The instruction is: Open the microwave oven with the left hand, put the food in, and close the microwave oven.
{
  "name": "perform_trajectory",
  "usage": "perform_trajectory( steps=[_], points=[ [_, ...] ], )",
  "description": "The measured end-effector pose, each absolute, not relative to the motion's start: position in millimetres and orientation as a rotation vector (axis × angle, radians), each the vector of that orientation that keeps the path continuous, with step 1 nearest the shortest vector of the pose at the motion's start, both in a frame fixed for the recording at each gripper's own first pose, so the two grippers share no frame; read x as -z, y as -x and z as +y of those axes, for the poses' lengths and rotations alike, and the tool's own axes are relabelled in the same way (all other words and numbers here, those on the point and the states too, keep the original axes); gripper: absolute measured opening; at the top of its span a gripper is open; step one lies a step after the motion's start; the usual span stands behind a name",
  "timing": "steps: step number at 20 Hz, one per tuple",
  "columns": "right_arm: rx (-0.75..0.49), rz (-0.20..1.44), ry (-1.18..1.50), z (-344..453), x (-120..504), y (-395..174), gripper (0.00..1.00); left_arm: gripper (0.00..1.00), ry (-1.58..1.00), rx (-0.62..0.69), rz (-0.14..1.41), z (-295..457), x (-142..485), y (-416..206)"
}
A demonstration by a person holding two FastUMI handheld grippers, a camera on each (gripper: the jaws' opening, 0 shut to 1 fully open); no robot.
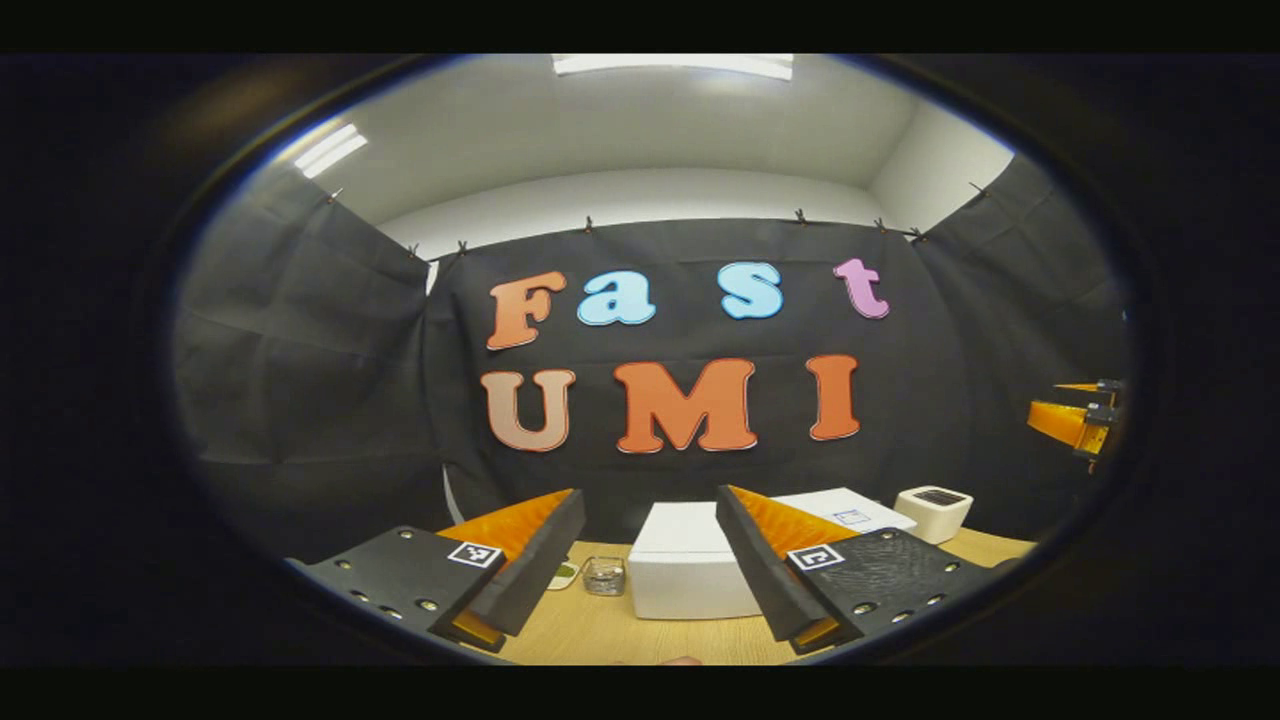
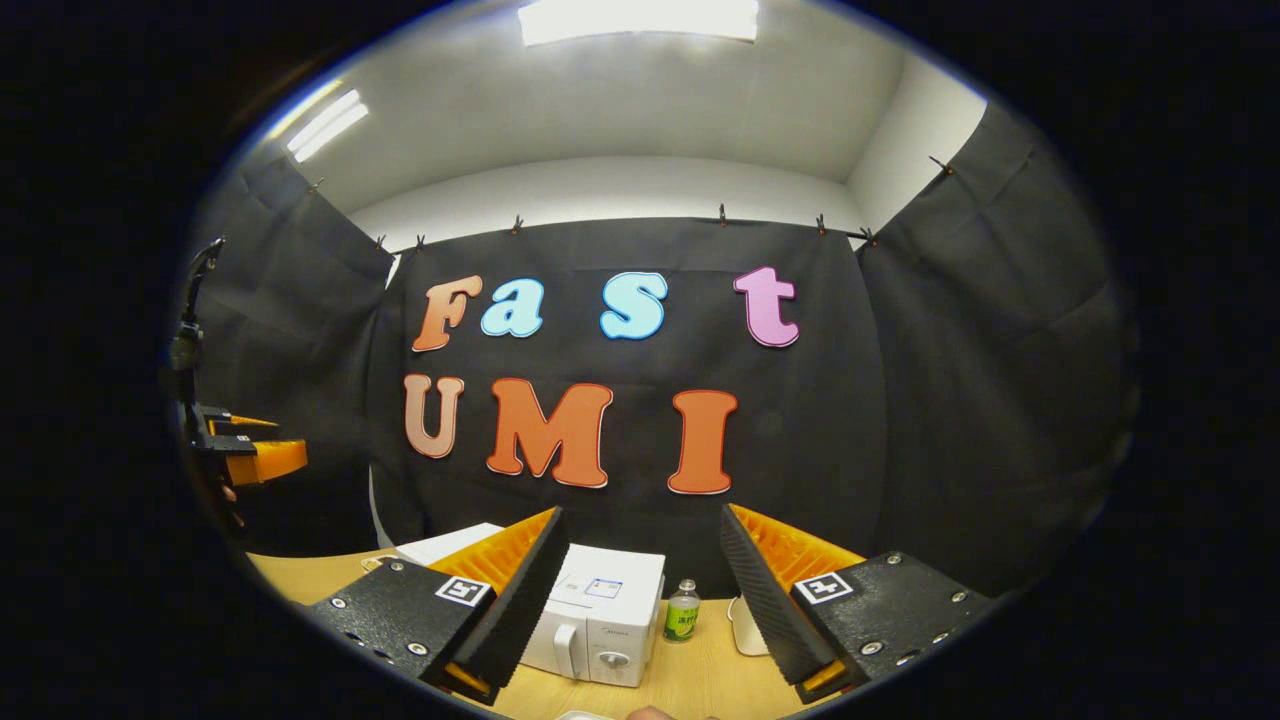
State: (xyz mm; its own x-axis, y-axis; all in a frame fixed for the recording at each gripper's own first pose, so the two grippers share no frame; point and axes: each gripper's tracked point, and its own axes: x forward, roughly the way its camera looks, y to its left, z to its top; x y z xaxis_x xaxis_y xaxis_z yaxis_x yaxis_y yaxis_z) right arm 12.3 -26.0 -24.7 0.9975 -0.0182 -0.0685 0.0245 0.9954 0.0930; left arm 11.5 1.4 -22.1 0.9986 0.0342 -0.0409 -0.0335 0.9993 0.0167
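Note:
The white microwave stands on the wooden table with its door shut, its handle and knob facing me in the right gripper view. My right gripper hangs open and empty above it. The same microwave shows its labelled top in the left gripper view, behind a white box. My left gripper is open with nothing between its fingers, raised over the table in front of that box. I cannot tell which object is the food. The left gripper also shows far left, and the right gripper far right.
A small glass jar sits left of the white box on the table. A small white appliance stands at the back right. A green bottle stands just right of the microwave, with a white object beyond it.

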Motion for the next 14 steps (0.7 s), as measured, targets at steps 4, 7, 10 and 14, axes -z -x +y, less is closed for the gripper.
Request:
perform_trajectory(
  steps=[4,7,10,14],
  points=[
    [0.031,0.065,-0.093,-32.4,26.0,-12.8,0.95,0.87,-0.024,-0.035,0.031,-0.7,21.3,-9.1],
    [0.034,0.064,-0.097,-34.5,26.2,-10.2,0.95,0.87,-0.028,-0.03,0.017,-7.1,19.9,-9.2],
    [0.044,0.064,-0.104,-39.1,30.0,-6.3,0.95,0.87,-0.031,-0.026,0.002,-15.2,22.9,-7.4],
    [0.057,0.074,-0.119,-42.1,47.8,0.4,0.95,0.91,0.015,0.037,-0.011,-48.8,44.2,-7.6]
  ],
)
